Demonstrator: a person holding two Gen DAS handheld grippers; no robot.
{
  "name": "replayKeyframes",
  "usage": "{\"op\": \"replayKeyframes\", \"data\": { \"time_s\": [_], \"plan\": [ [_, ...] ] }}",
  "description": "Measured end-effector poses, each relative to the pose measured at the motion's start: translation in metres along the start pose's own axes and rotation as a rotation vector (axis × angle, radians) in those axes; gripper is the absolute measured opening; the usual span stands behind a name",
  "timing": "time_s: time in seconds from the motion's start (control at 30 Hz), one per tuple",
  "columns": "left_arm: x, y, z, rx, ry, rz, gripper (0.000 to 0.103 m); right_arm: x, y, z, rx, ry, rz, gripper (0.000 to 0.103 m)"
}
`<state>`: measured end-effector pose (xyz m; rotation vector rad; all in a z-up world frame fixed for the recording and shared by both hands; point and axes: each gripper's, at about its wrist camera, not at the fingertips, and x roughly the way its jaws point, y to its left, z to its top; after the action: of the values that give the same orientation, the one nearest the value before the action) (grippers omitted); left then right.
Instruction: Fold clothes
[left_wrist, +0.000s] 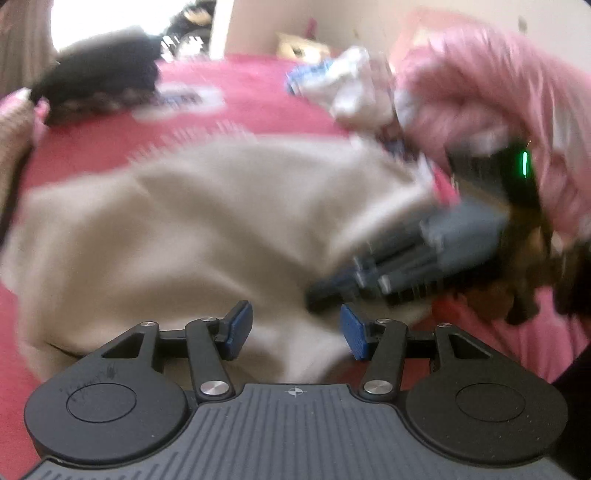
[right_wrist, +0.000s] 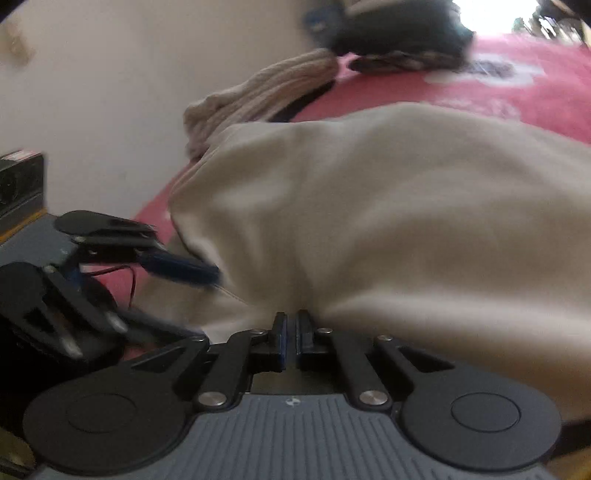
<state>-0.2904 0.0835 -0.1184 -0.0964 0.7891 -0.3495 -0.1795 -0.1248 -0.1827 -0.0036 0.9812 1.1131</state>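
Right claw (right_wrist: 291, 334) pinching cream garment (right_wrist: 388, 206)

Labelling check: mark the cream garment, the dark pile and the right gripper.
cream garment (right_wrist: 388, 206): right wrist view, on its broad top surface.
dark pile (left_wrist: 99, 62): left wrist view, middle of the black heap on the red cover.
right gripper (right_wrist: 291, 338): right wrist view, between its closed fingertips at the cloth's edge.
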Motion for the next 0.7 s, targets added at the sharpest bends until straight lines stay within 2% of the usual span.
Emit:
{"op": "replayKeyframes", "data": {
  "time_s": [0.13,0.2,0.23,0.33,0.4,0.5,0.7],
  "plan": [
    [-0.016,0.047,0.028,-0.100,-0.123,0.131,0.054,-0.001,0.005,-0.005,-0.011,-0.014,-0.026,0.003],
    [-0.009,0.069,0.031,-0.126,-0.120,0.208,0.054,-0.002,0.005,-0.004,0.006,-0.016,-0.028,0.002],
    [-0.001,0.078,0.030,-0.136,-0.085,0.247,0.054,-0.002,0.007,-0.004,0.009,-0.018,-0.030,0.002],
    [0.037,0.094,0.005,-0.127,0.158,0.392,0.054,-0.001,0.009,-0.006,0.013,-0.024,-0.039,0.002],
    [0.038,0.090,-0.007,-0.093,0.152,0.410,0.054,0.001,0.010,-0.006,0.018,-0.027,-0.043,0.002],
    [0.025,0.084,0.005,-0.116,0.126,0.398,0.054,0.001,0.012,-0.007,0.018,-0.031,-0.050,0.002],
    [-0.007,0.083,0.042,-0.137,-0.064,0.361,0.054,-0.001,0.013,-0.008,0.027,-0.038,-0.051,0.002]
  ]
}}
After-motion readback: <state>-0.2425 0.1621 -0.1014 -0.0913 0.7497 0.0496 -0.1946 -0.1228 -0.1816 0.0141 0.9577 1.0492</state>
